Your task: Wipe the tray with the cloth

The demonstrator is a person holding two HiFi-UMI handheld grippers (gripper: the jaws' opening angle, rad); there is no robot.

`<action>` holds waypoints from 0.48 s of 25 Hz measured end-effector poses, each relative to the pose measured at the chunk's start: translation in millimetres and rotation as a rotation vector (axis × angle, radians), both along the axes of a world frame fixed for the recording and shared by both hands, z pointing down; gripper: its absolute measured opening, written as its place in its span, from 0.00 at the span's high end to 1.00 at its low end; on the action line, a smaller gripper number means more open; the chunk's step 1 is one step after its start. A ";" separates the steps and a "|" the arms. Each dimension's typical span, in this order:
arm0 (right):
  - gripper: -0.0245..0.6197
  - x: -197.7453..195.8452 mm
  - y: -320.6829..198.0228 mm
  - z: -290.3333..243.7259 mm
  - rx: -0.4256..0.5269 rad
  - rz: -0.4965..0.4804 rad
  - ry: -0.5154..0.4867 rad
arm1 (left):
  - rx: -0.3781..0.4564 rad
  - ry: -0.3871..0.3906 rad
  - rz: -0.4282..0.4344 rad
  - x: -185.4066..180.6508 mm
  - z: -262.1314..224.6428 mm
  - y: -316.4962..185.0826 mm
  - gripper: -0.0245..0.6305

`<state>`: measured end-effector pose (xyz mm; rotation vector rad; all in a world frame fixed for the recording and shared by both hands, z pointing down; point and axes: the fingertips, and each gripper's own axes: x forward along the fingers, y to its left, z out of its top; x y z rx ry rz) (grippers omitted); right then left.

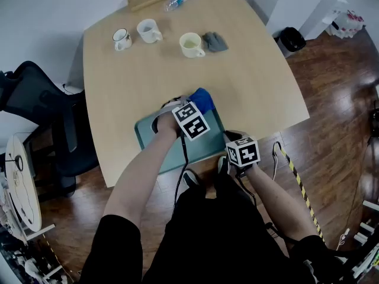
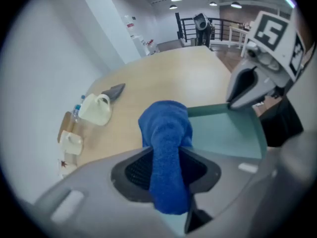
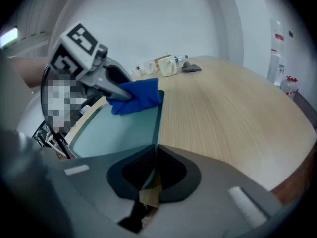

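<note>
Blue terry cloth (image 2: 166,148), bunched, is clamped in the left claw (image 2: 167,172) at the teal tray's (image 1: 148,138) one-o'clock corner. Right claw (image 3: 151,170) is closed on the tray's four-o'clock rim. Pale wood counter (image 1: 237,81) has mugs (image 1: 192,45) at twelve. Dark plank floor (image 1: 331,99), black chair (image 1: 53,117) at nine.

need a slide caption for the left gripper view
Left tool grips a blue cloth at the teal tray's edge; right tool clamps the rim.
</note>
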<state>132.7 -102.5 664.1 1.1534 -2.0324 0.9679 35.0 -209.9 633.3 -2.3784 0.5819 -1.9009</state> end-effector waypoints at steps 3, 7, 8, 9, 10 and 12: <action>0.93 -0.7 -1.7 -1.6 -0.005 -0.003 -0.004 | 0.022 -0.055 0.013 7.6 2.6 -34.7 0.75; 0.93 -1.9 -4.6 -1.9 -0.003 -0.004 -0.011 | 0.009 -0.074 0.079 18.1 10.1 -25.5 0.76; 0.93 -1.3 -3.5 -1.3 -0.002 -0.003 -0.011 | -0.005 -0.052 0.092 21.4 10.6 -13.8 0.77; 0.93 -0.2 -2.4 -0.7 -0.002 -0.002 -0.011 | -0.026 -0.025 0.103 25.3 10.7 0.4 0.77; 0.93 0.9 -1.5 -0.1 -0.003 -0.001 -0.010 | -0.053 -0.001 0.116 29.3 10.5 16.3 0.77; 0.93 2.2 -1.2 1.0 -0.007 -0.001 -0.011 | -0.119 0.032 0.169 37.0 9.7 53.5 0.77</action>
